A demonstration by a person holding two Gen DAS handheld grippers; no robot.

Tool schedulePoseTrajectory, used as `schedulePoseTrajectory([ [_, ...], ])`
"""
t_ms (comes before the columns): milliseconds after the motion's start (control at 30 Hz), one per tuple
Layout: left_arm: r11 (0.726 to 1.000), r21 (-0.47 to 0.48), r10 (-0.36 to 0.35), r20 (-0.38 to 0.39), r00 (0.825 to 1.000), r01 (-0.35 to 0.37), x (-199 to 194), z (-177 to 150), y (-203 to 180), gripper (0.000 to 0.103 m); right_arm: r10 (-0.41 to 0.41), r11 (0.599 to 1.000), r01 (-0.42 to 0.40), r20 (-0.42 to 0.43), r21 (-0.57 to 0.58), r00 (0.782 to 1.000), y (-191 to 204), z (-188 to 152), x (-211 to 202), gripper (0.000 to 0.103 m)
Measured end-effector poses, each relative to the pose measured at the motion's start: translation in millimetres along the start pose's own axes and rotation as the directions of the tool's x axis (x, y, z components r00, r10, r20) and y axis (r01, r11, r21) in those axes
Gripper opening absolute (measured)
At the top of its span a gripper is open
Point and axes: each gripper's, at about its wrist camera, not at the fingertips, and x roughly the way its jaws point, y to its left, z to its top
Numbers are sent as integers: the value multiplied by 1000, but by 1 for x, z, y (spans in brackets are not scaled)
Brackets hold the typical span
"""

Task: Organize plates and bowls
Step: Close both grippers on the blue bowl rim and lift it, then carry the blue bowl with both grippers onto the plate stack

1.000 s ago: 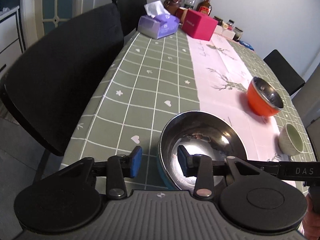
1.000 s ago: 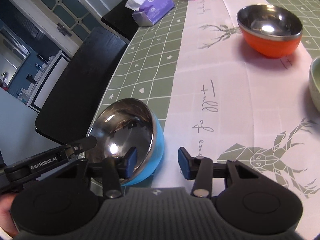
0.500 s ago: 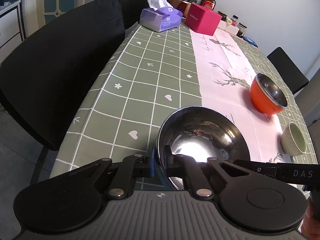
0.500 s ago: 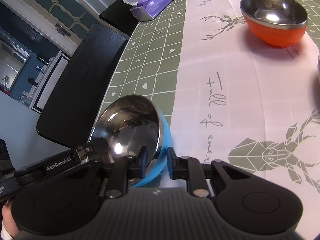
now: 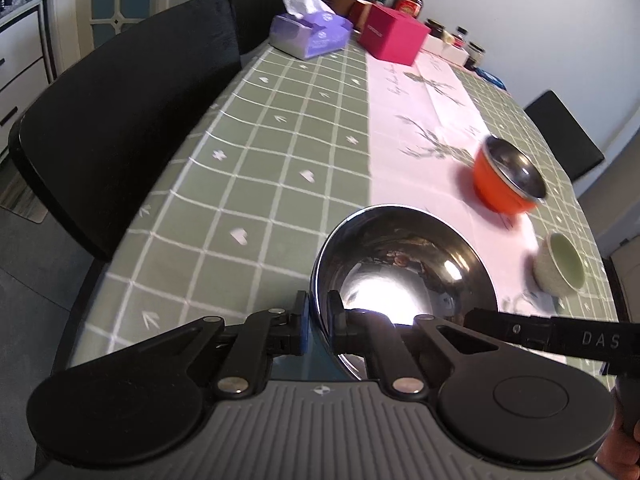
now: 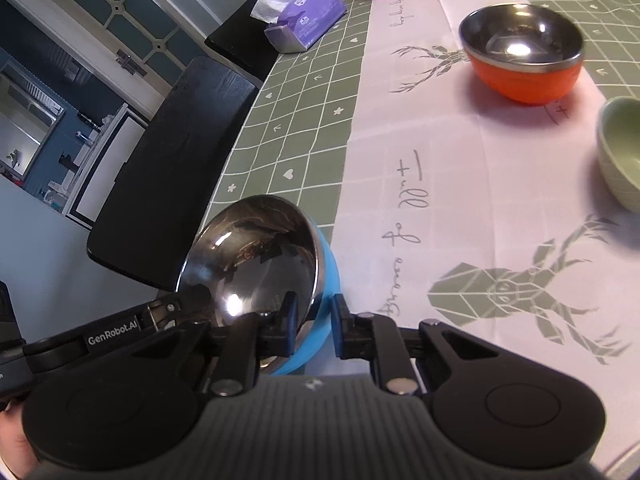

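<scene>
Blue outside and steel inside, the bowl (image 6: 260, 264) is gripped at its near rim by both grippers. The left gripper (image 5: 317, 322) is clamped tight; the right gripper (image 6: 314, 330) is closing on the rim.

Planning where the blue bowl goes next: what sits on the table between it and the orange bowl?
Nothing: in the right wrist view only bare pink runner lies between the blue bowl and the orange bowl. The green cup stands off to the side.
</scene>
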Motion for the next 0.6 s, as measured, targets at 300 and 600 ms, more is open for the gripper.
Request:
schedulePoseTrajectory([
  [300, 997, 50, -54, -55, 997, 57, -21, -37, -42, 10, -34, 999, 33, -29, -31, 999, -28, -34, -51, 14],
  [600, 994, 50, -90, -167, 982, 100, -15, -70, -62, 11, -55, 998, 53, -55, -24, 997, -57, -65, -72, 14],
])
